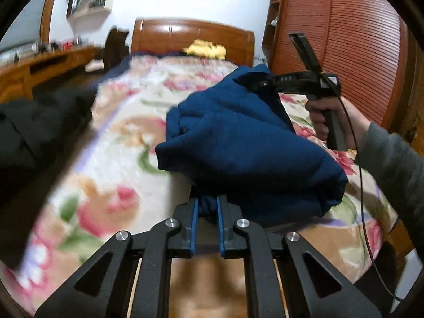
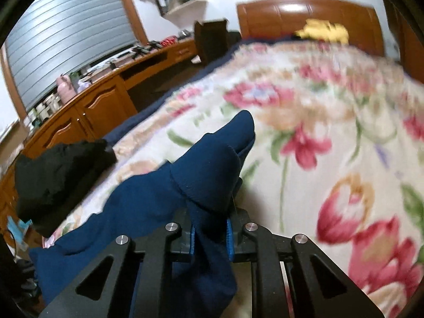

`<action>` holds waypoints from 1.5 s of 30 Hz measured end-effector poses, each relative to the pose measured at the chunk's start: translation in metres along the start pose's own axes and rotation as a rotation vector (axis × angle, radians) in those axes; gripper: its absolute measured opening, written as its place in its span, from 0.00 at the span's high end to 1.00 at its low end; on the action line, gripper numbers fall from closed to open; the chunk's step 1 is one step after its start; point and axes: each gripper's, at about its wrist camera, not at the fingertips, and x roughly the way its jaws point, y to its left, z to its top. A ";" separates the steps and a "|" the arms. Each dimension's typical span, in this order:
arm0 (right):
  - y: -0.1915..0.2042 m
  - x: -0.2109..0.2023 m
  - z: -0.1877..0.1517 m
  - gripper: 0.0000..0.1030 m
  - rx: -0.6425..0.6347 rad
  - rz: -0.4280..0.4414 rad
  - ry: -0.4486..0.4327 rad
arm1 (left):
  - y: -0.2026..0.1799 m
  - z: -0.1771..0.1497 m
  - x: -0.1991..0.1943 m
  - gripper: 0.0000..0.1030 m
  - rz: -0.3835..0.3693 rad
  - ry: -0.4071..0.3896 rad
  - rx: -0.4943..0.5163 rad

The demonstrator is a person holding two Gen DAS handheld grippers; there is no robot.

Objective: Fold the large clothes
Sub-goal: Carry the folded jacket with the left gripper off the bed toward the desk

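Note:
A large dark blue garment (image 1: 246, 143) hangs bunched above the floral bedspread (image 1: 111, 143), held at two points. My left gripper (image 1: 208, 206) is shut on its near lower edge. My right gripper (image 1: 261, 83) is shut on its far upper corner, held by a hand at the right. In the right wrist view my right gripper (image 2: 210, 228) pinches a fold of the blue garment (image 2: 206, 164), which trails down to the left over the bedspread (image 2: 331, 111).
A black garment (image 2: 61, 169) lies on the bed's left edge, also seen in the left wrist view (image 1: 39, 127). A yellow item (image 1: 205, 49) lies by the wooden headboard (image 1: 190, 35). A wooden cabinet (image 2: 87, 116) runs along the left; a slatted wardrobe (image 1: 344, 39) stands at right.

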 end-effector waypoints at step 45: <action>0.296 0.088 0.029 0.29 -0.294 0.088 0.017 | 0.261 0.020 -0.191 0.45 0.576 -0.184 -0.185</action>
